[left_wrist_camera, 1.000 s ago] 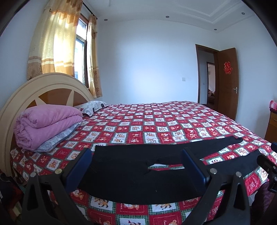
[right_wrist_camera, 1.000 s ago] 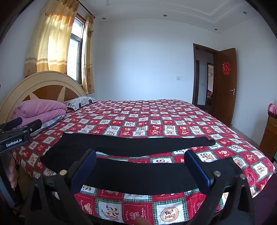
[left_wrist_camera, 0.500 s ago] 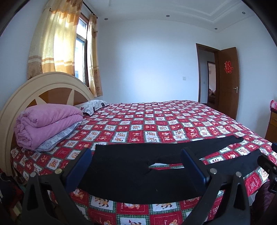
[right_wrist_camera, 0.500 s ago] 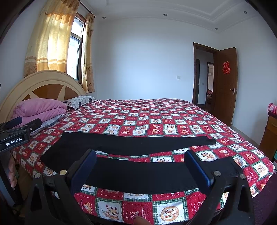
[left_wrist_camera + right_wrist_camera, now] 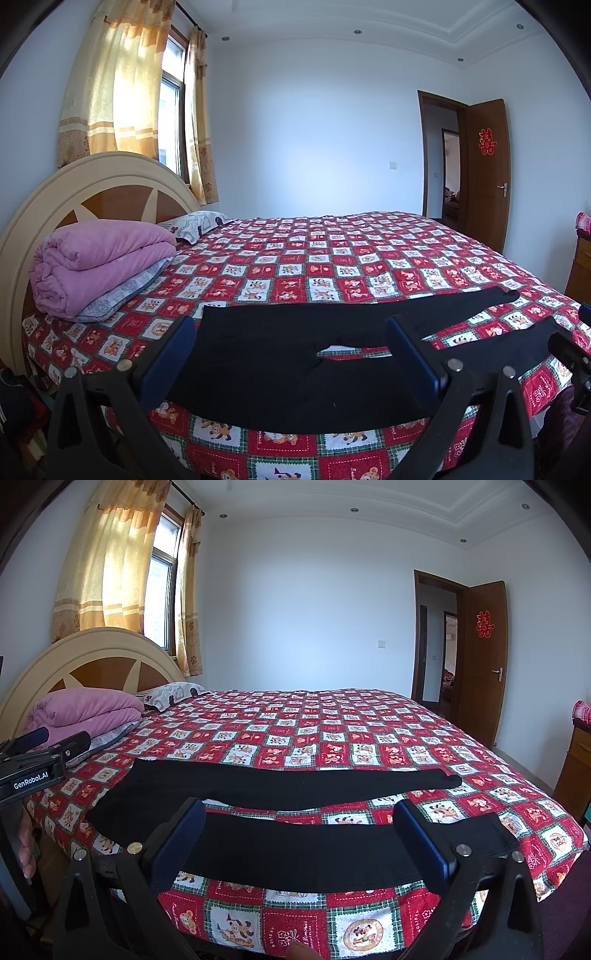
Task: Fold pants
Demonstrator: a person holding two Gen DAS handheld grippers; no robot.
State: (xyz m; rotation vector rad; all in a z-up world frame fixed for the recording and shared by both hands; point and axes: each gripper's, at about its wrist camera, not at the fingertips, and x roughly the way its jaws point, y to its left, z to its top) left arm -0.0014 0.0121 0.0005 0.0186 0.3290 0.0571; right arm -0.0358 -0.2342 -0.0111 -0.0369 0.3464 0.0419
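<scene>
Both grippers' jaws stand wide apart with nothing between them, held just short of the near edge of a bed (image 5: 332, 258) where black pants (image 5: 280, 354) lie spread flat, not yet folded. Seen from the left gripper (image 5: 291, 354), the waist and crotch of the pants sit straight ahead of the open jaws, with the two legs running away to the right. Seen from the right gripper (image 5: 295, 834), the near leg lies crosswise between the blue fingers (image 5: 177, 842) and the far leg stretches behind it, a strip of red patchwork bedspread (image 5: 332, 738) showing between the two. The garment's long axis runs left to right along the bed's edge, waist toward the headboard (image 5: 92, 184), cuffs toward the open door (image 5: 480, 657). By this layout the left gripper is nearer the waistband and the right gripper nearer the cuffs, so a first fold would likely bring one leg over the other.

Only the left view shows the split where the legs part. Only the right view shows both cuffs in full, along with the body of the left gripper (image 5: 33, 775) at the frame's left margin and part of the hand (image 5: 26, 842) holding it. A folded pink blanket (image 5: 99, 258) and a pillow (image 5: 195, 223) rest by the headboard, well apart from the pants.
</scene>
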